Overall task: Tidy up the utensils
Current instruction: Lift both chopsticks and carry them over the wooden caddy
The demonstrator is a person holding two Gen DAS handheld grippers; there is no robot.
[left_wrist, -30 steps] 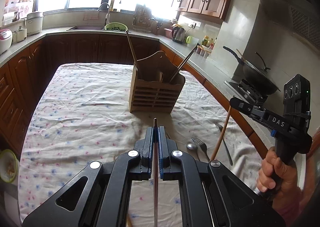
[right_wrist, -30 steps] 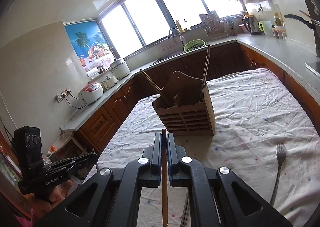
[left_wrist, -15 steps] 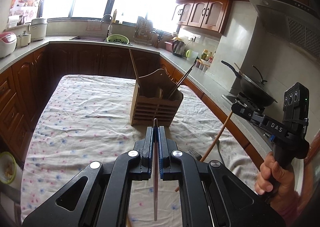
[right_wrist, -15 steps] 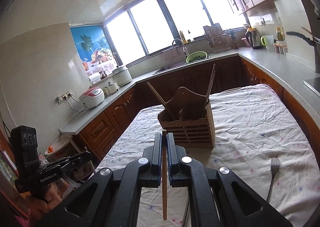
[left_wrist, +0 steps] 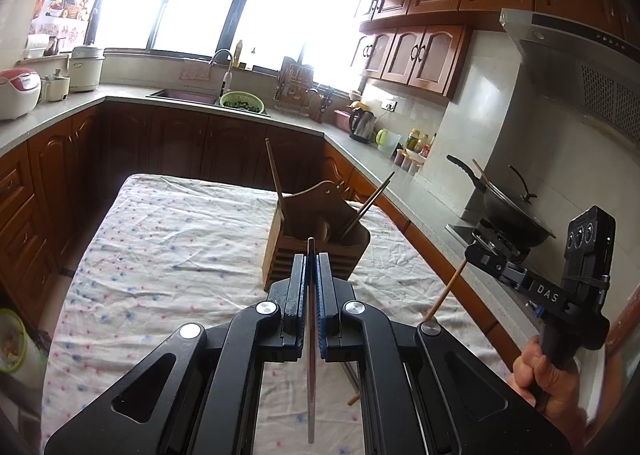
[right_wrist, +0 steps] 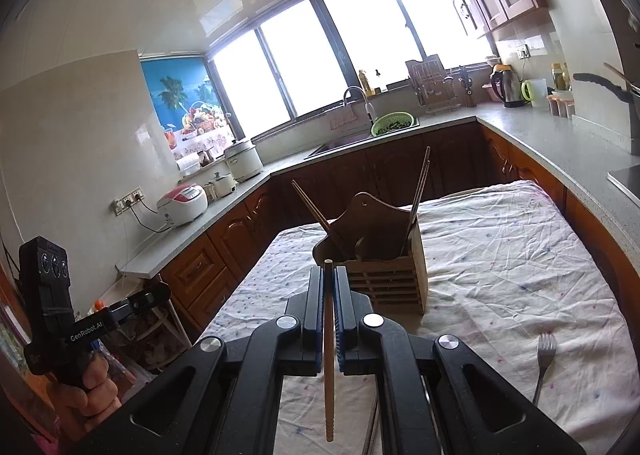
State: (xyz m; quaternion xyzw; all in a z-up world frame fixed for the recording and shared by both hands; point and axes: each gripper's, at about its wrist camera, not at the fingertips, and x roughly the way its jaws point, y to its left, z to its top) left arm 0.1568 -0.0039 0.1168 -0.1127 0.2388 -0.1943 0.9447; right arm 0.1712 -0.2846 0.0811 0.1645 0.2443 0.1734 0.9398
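A wooden utensil holder (left_wrist: 316, 251) stands on the cloth-covered table (left_wrist: 168, 255) with chopsticks leaning out of it; it also shows in the right wrist view (right_wrist: 384, 275). My left gripper (left_wrist: 311, 267) is shut on a dark chopstick (left_wrist: 311, 367), held high in front of the holder. My right gripper (right_wrist: 329, 283) is shut on a light wooden chopstick (right_wrist: 329, 375), also raised, short of the holder. The right gripper and its chopstick show in the left wrist view (left_wrist: 444, 295). A metal fork (right_wrist: 544, 363) lies on the cloth at the right.
The table (right_wrist: 520, 255) has a flowered cloth. Wooden cabinets and a grey counter (left_wrist: 60, 111) ring the room. A stove with a black wok (left_wrist: 508, 211) stands at the right. A sink with a green colander (left_wrist: 240, 103) is at the back.
Both grippers have risen and tilted upward with their chopsticks, so the holder sits lower and farther in both views. The fork has not moved.
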